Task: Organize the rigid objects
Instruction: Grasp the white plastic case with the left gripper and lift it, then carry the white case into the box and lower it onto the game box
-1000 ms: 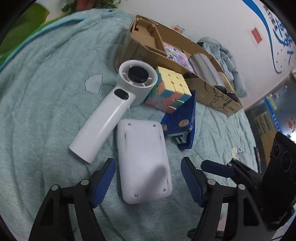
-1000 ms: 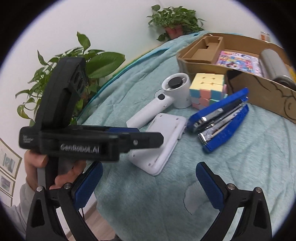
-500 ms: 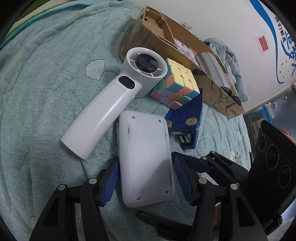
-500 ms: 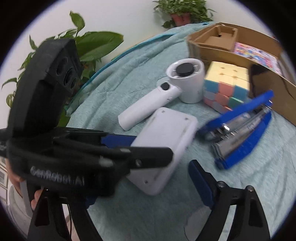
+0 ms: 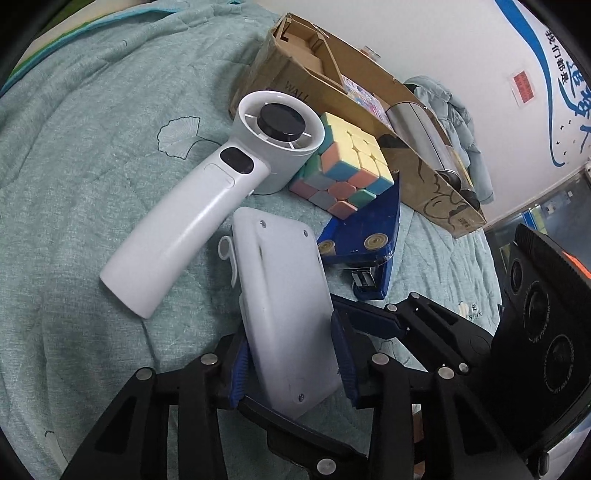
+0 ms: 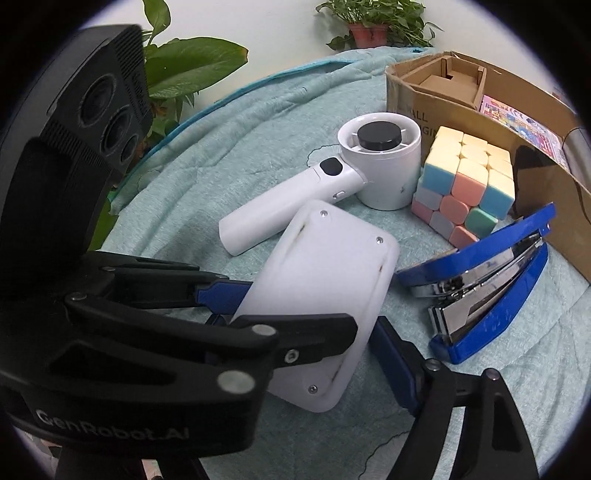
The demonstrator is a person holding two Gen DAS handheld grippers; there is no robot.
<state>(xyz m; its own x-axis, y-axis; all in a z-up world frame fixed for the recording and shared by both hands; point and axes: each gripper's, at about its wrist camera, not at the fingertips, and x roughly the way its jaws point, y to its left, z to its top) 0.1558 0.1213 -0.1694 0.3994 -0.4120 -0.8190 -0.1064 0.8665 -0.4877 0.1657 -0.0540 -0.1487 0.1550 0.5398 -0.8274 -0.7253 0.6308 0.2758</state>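
A white flat device (image 5: 280, 295) lies back-up on the teal blanket, its near end between the blue pads (image 5: 238, 365) of my left gripper (image 5: 290, 354). The jaws are closing and both pads touch its long sides. From the right wrist view the left gripper (image 6: 284, 310) clamps the device (image 6: 332, 266) from the left. My right gripper (image 6: 295, 362) is also closing, with its right fingertip (image 6: 388, 343) just beside the device's edge and not pressing; its left finger is hidden. A white handheld fan (image 5: 221, 192), a pastel puzzle cube (image 5: 343, 173) and a blue stapler (image 5: 369, 240) lie just beyond.
An open cardboard box (image 5: 436, 184) stands behind the cube, holding a metal cylinder (image 5: 417, 122), a colourful booklet and a cardboard insert. Potted plants (image 6: 369, 18) stand past the blanket's far edge. The right tool's black camera housing (image 5: 546, 325) crowds the right side.
My left gripper's jaws have narrowed from wide apart to touching the white device's sides. The right gripper came in lower and closer to the device, and its jaws narrowed a little.
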